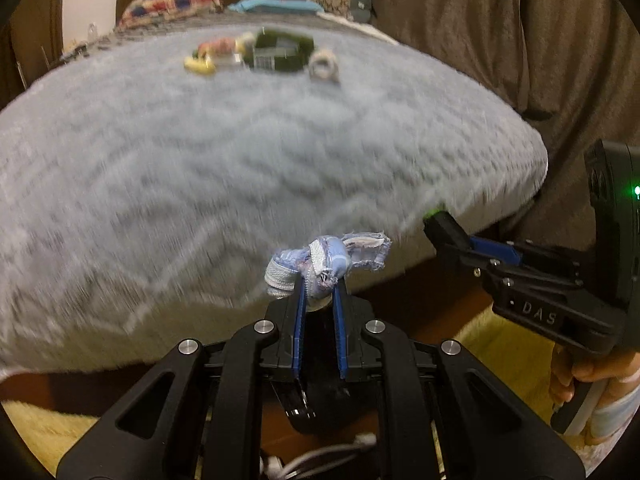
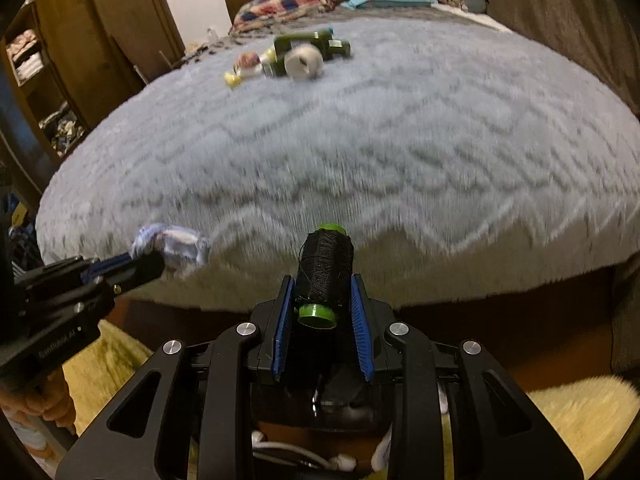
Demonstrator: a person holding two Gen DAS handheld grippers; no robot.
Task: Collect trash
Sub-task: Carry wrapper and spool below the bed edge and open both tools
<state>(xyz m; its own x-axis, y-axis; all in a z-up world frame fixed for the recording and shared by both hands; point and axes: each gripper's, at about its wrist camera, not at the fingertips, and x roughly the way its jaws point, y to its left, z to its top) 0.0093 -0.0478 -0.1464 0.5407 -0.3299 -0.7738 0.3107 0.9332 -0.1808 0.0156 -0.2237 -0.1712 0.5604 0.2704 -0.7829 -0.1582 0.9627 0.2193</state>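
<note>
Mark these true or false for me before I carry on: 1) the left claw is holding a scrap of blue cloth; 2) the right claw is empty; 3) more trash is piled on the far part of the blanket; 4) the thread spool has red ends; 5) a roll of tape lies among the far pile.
1) True. The left claw is shut on the blue cloth scrap.
2) False. The right claw grips a spool of black thread.
3) True. A trash pile sits far back on the grey blanket.
4) False. The spool's ends are green.
5) True. A pale tape roll lies there, by a dark green packet.
</note>
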